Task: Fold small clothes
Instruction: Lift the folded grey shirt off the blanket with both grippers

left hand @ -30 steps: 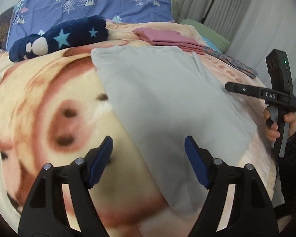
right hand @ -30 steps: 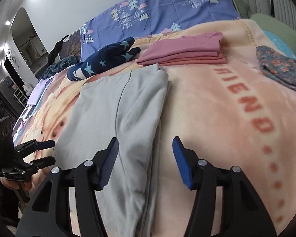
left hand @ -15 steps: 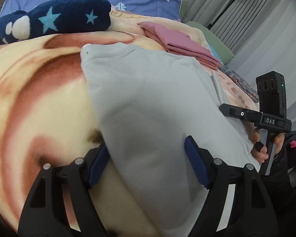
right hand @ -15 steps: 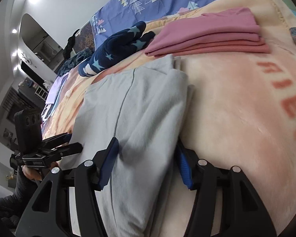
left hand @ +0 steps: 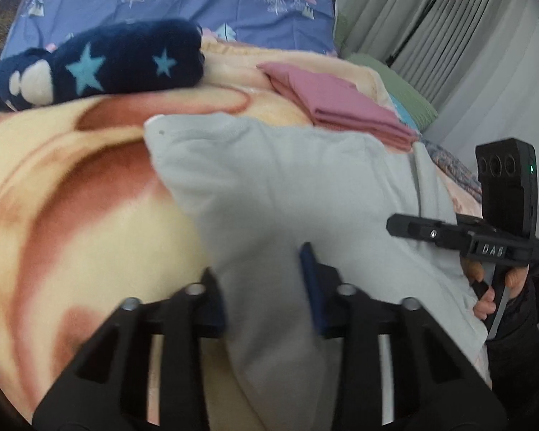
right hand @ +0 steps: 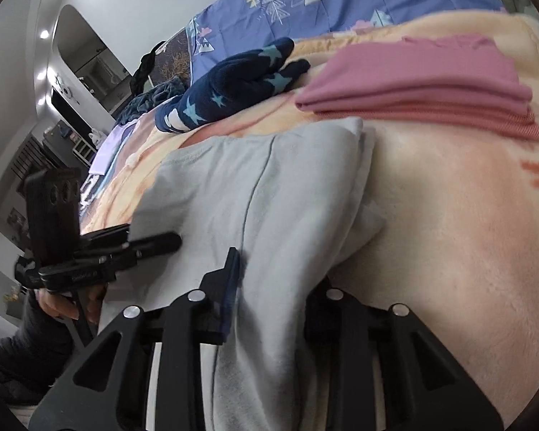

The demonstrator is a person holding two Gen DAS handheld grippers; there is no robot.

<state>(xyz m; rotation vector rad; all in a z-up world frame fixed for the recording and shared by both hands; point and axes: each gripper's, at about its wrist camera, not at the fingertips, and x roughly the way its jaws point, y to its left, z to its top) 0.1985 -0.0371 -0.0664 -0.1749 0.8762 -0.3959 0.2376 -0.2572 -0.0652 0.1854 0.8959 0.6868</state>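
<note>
Grey garment [left hand: 291, 194] lies flat on the blanket [left hand: 72, 215] of the bed, near edge bunched between both grippers. Left gripper [left hand: 266, 287] jaws closing w/ grey cloth between pads; right gripper [right hand: 273, 283] likewise closing on the folded edge.

Risks: pads may catch only the top layer, so the lower layer drags and the fold skews. Fluffy blanket could get pinched too. Uneven lift btwn hands = crooked crease. Pink stack [right hand: 424, 82] close by, could get bumped.
</note>
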